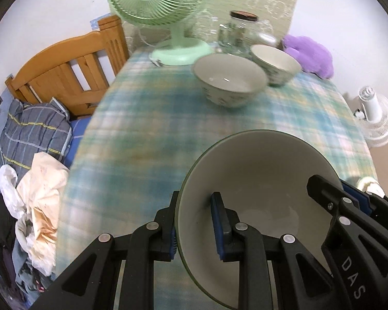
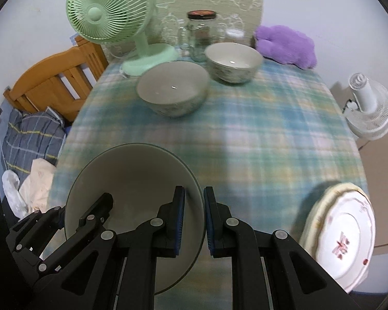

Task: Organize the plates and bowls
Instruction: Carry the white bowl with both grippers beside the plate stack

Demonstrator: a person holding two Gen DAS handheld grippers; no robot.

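Plaid tablecloth (image 2: 271, 129) covered the table; at its far end stood a green fan (image 2: 108, 13), a glass jar (image 2: 201, 33) and two bowls (image 2: 172, 90) (image 2: 232, 60). Both the left gripper (image 1: 194, 222) and the right gripper (image 2: 194, 222) pinched the near bowl's (image 2: 134, 180) rim. Stacked plates (image 2: 346, 237) lay to the right.

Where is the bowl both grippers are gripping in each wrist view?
Left wrist: held bowl sits bottom centre-right, its left rim between the left gripper jaws.
Right wrist: held bowl sits bottom left, its right rim between the right gripper jaws.
Shared landmark: green fan at the table's far left.
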